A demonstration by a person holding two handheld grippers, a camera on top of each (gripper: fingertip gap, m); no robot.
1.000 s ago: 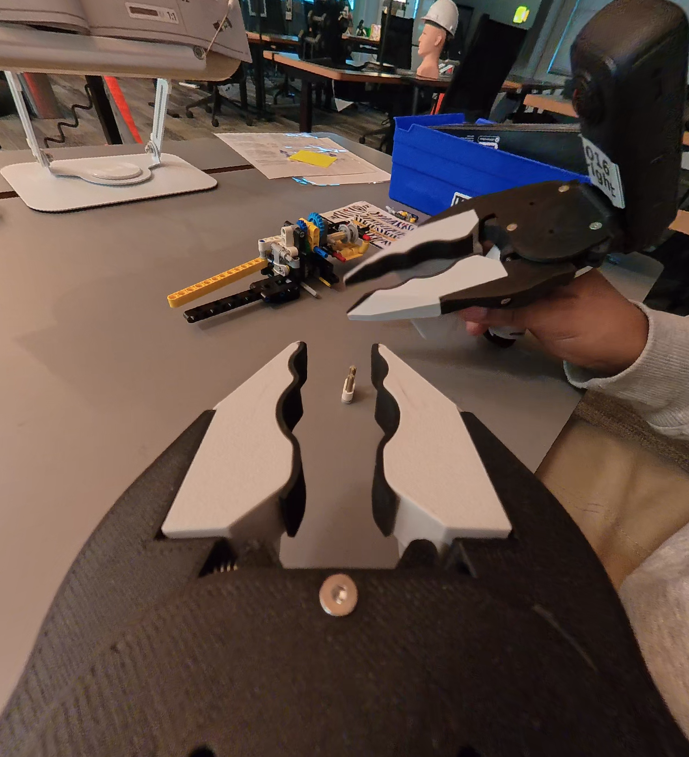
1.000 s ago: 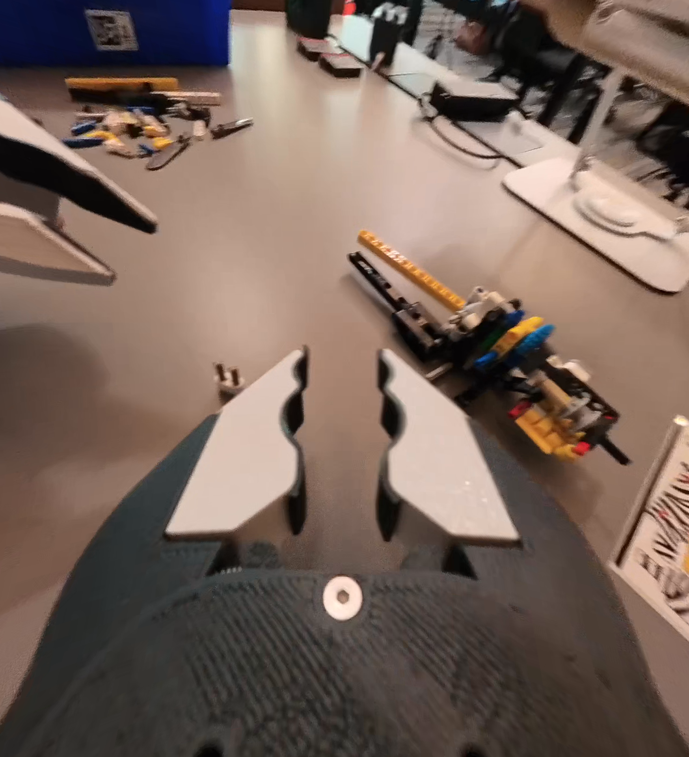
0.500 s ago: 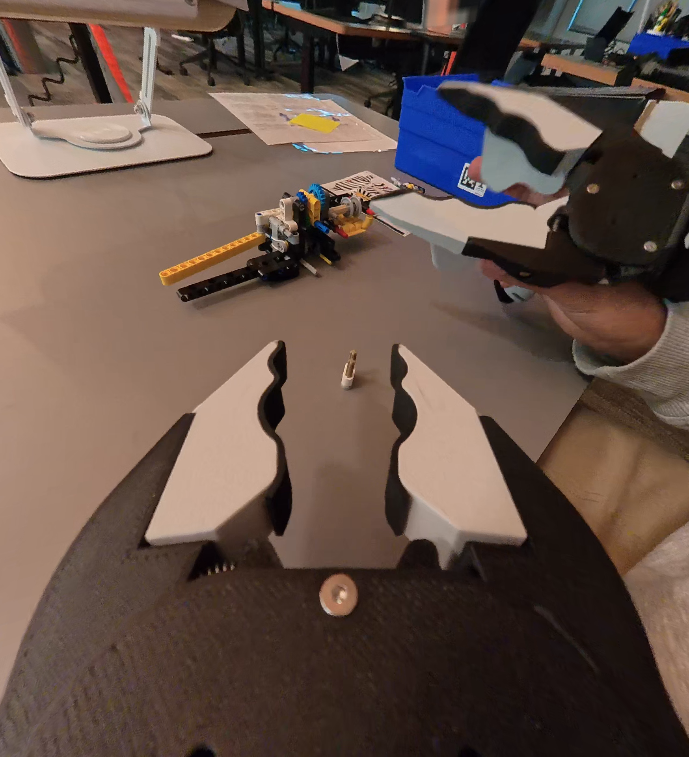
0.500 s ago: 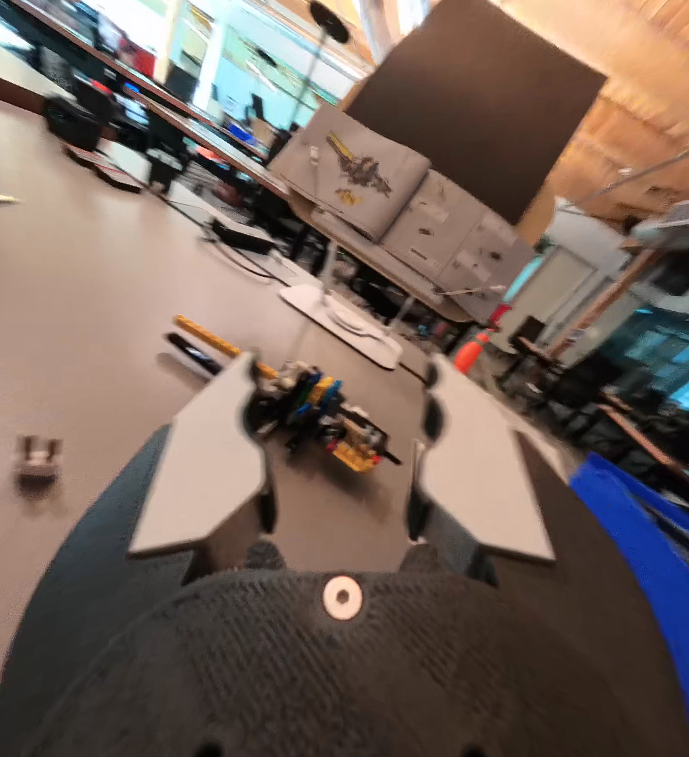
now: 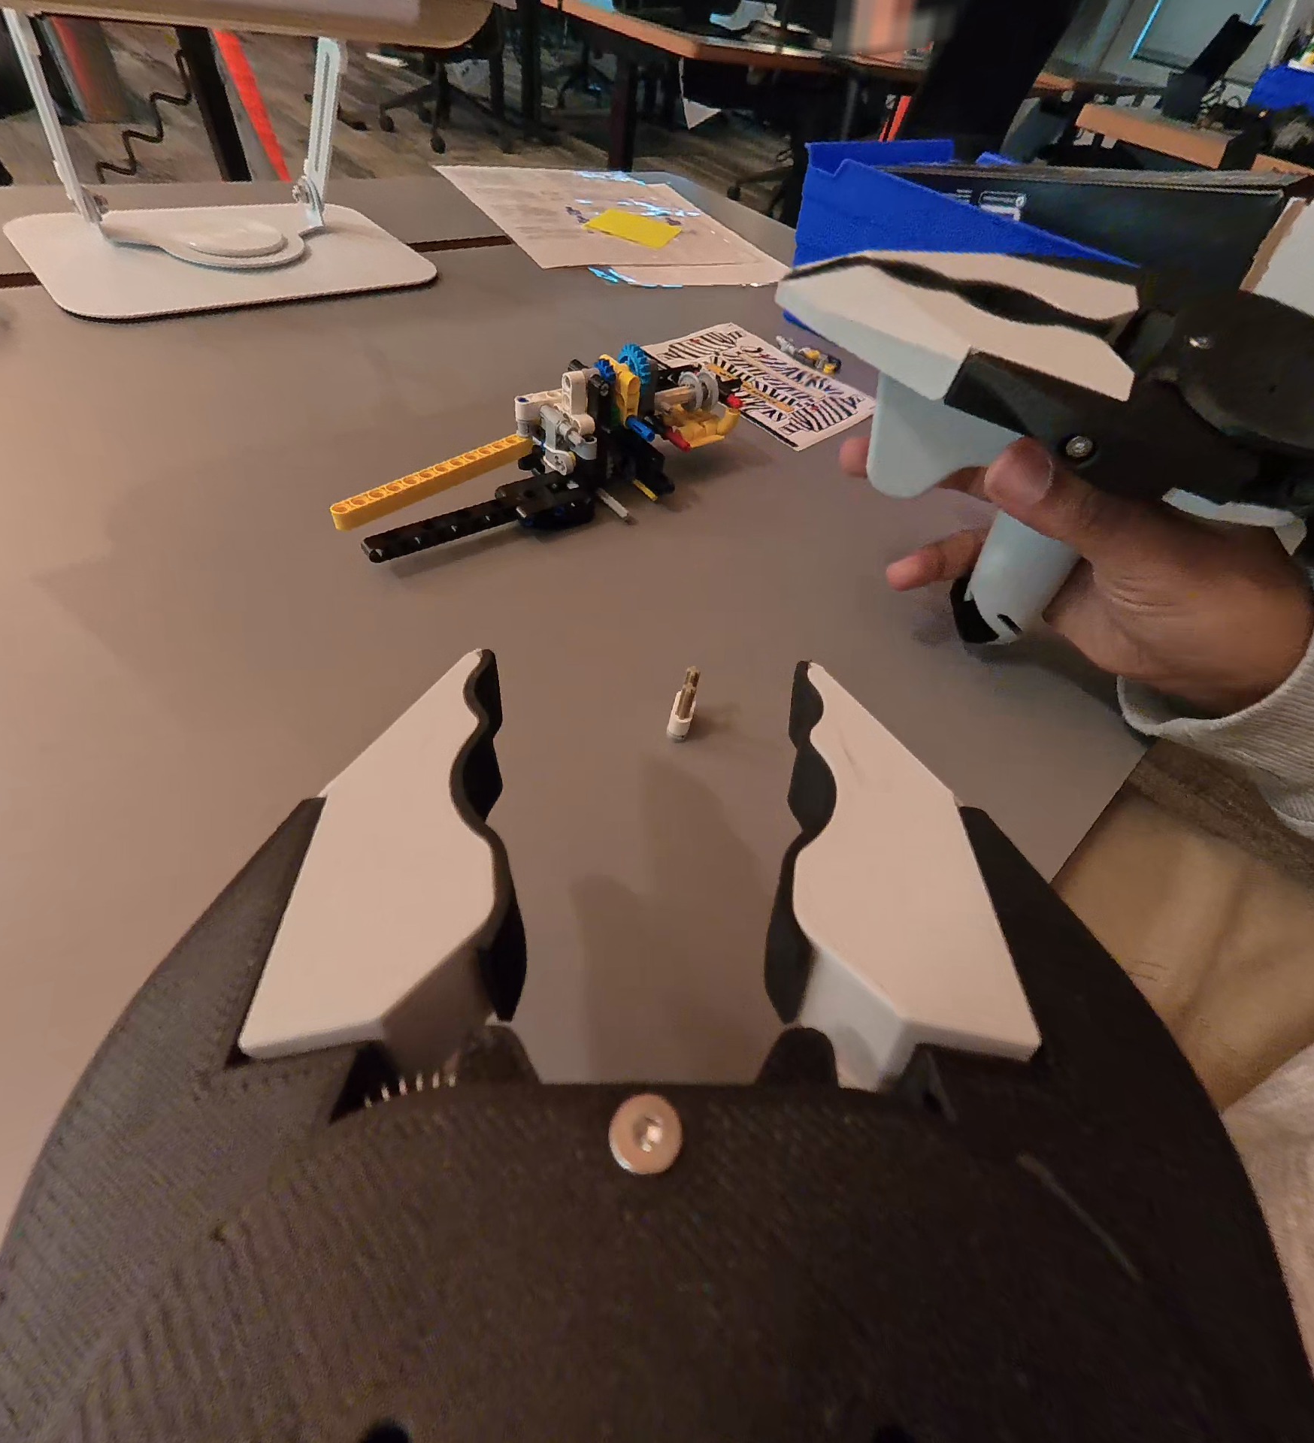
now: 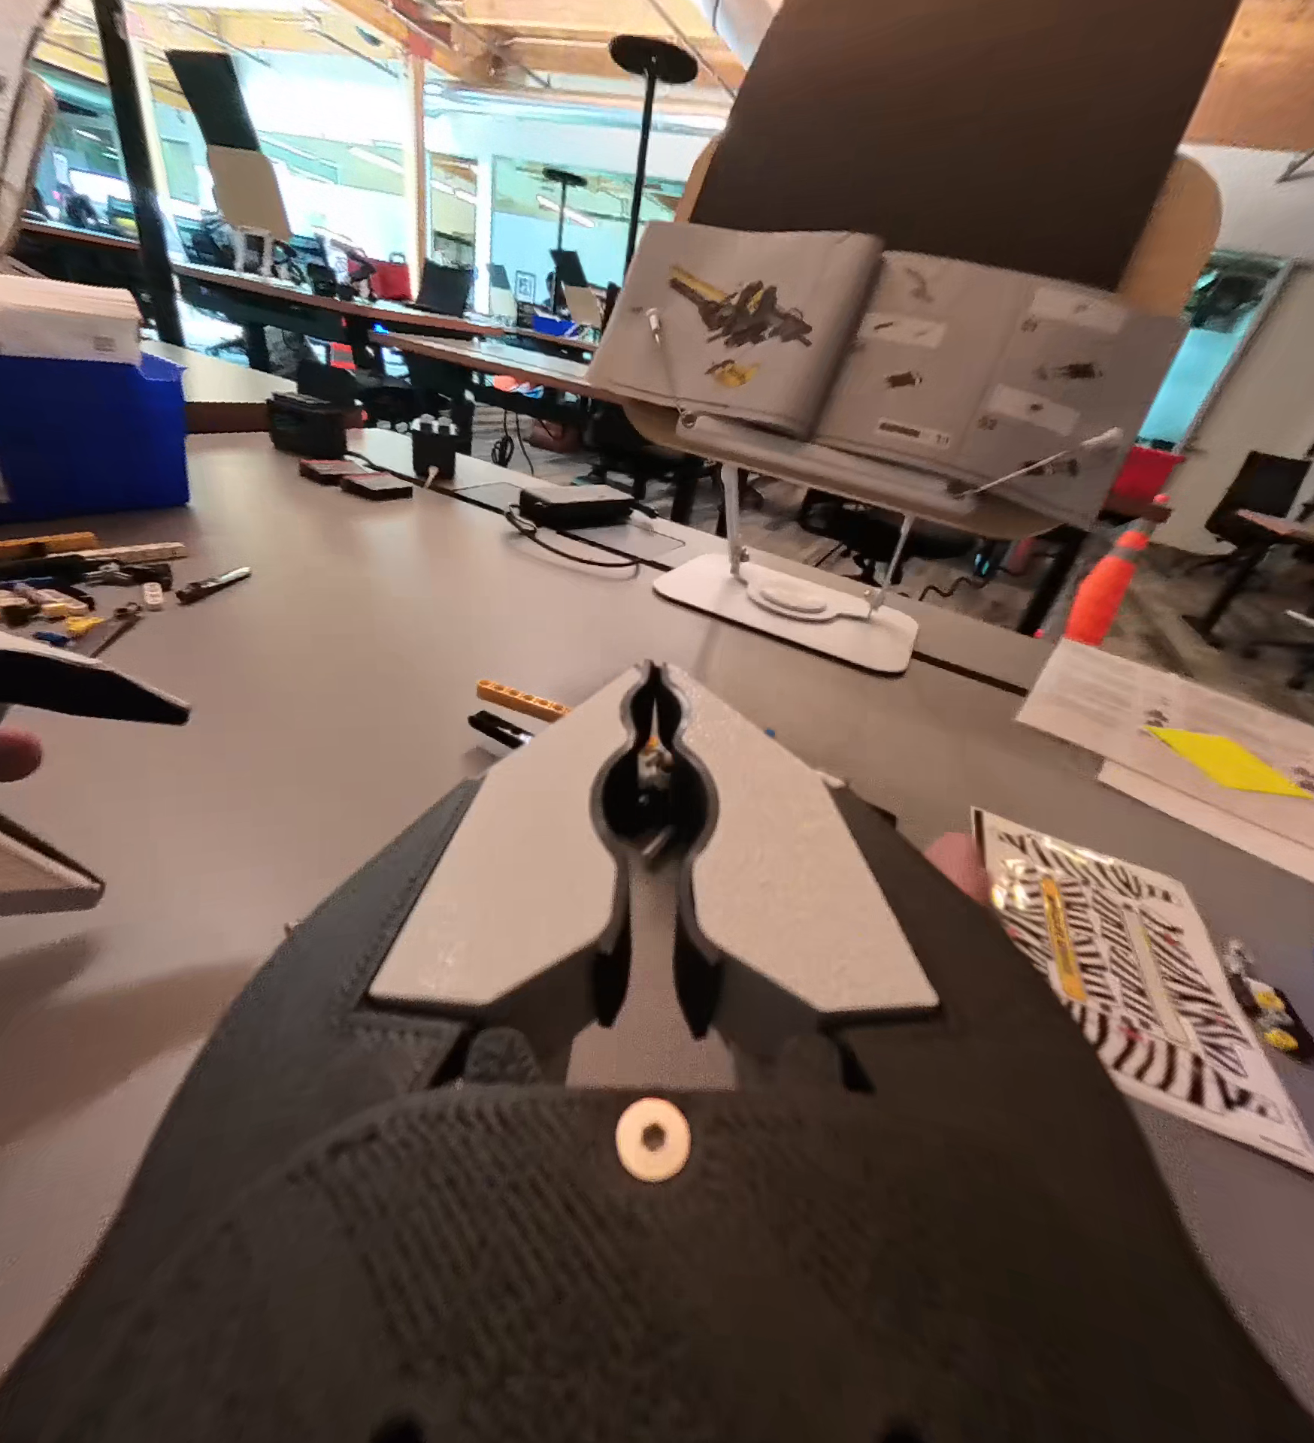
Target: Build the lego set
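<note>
The partly built lego model (image 5: 599, 437), with a yellow beam and a black beam sticking out to the left, lies on the grey table (image 5: 170, 625). A small white and tan peg (image 5: 683, 703) stands on the table just between the fingertips of my open left gripper (image 5: 642, 662). My right gripper (image 6: 650, 673) is shut with nothing between its fingers. In the left wrist view it (image 5: 790, 285) is held in the air to the right of the model. The model's yellow beam (image 6: 521, 691) shows behind its fingers.
An instruction book (image 6: 833, 351) sits on a white stand (image 5: 232, 250) at the back. A blue bin (image 5: 872, 211), a zebra-striped sticker sheet (image 6: 1122, 976), papers with a yellow note (image 5: 623, 226) and several loose parts (image 6: 52, 593) are on the table. The table edge runs close on the right.
My left jaws have opened wider around the peg. My right gripper has swung up from the table towards the book stand, opened wide midway, and is now shut.
</note>
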